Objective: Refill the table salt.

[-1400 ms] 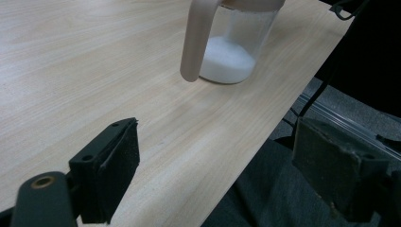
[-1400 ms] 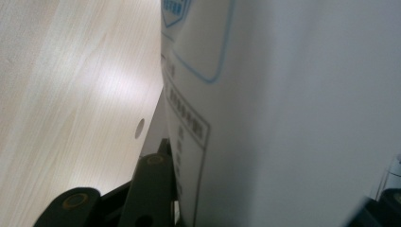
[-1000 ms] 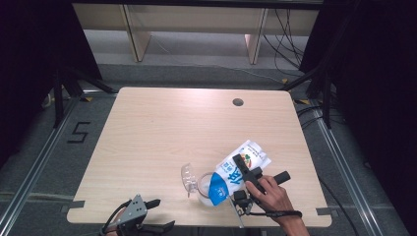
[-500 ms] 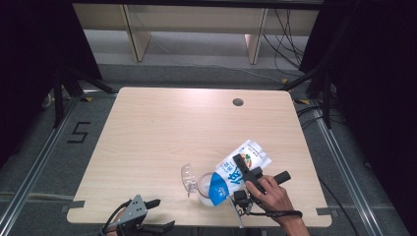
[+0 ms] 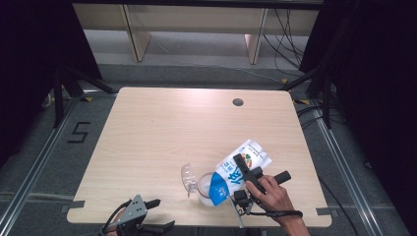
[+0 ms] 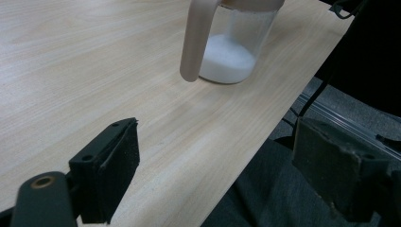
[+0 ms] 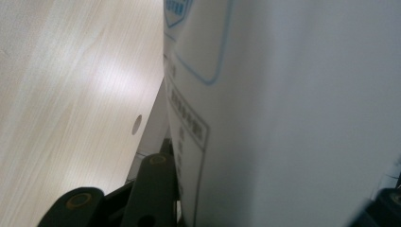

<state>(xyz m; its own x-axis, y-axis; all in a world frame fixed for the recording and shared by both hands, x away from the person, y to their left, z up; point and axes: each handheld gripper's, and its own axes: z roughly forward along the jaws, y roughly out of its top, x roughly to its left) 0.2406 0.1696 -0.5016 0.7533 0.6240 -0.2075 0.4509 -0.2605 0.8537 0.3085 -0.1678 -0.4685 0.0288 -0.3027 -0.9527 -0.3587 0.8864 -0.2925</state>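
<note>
Right gripper (image 5: 240,173) is clamped across a blue-and-white bag (image 5: 235,172), holding it tipped so that its lower end hangs over the mouth of a clear jar (image 5: 204,186) near the table's (image 5: 162,132) front edge. Set against the high views from a second and half a second ago, nothing has shifted: the bag lies at the same slant, the jar and its open clear lid (image 5: 187,177) sit in the same spot, and the hand (image 5: 273,196) has not moved. That stillness reads as a pour being held steady rather than begun or ended. White grains (image 6: 227,59) already cover the jar's bottom, well short of full; whether more is falling right now is too small to tell. Left gripper (image 5: 142,221) rests with its jaws apart at the table's front edge, holding nothing, well away from the jar.
</note>
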